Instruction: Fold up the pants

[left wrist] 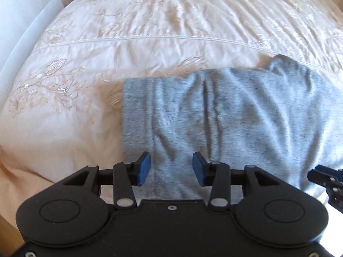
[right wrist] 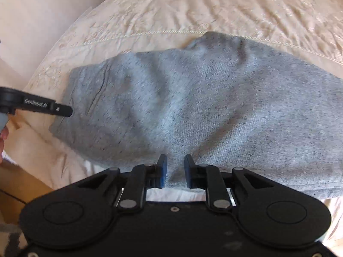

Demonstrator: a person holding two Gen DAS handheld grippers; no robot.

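A cream bedspread (left wrist: pixel 150 17) with embroidered floral stitching and a raised corded seam is seen to cover the whole work surface; it is creased throughout. No container is seen in either view, and nothing is observed to be held inside anything else.

The grey pants (left wrist: pixel 225 111) are found lying on the bedspread, on the near side of the corded seam, folded into a broad, compact bundle. In the left wrist view a straight folded edge is presented on the left side of the bundle, and a rounded hump of fabric is raised at the far right. In the right wrist view the same pants (right wrist: pixel 193 98) are spread across most of the frame, with soft ridges running through the cloth.

The left gripper (left wrist: pixel 171 169) is held above the near edge of the pants. Its jaws are set well apart, the blue pads are clear of the cloth, and nothing is gripped.

The right gripper (right wrist: pixel 175 170) is positioned over the near edge of the bundle. A narrower gap is kept between its jaws; fabric is seen through that gap, but the pads are not pressed on it and nothing is clamped.

Part of a hand (right wrist: pixel 3 132) is noted at the left border of the right wrist view, beside the left gripper's body.
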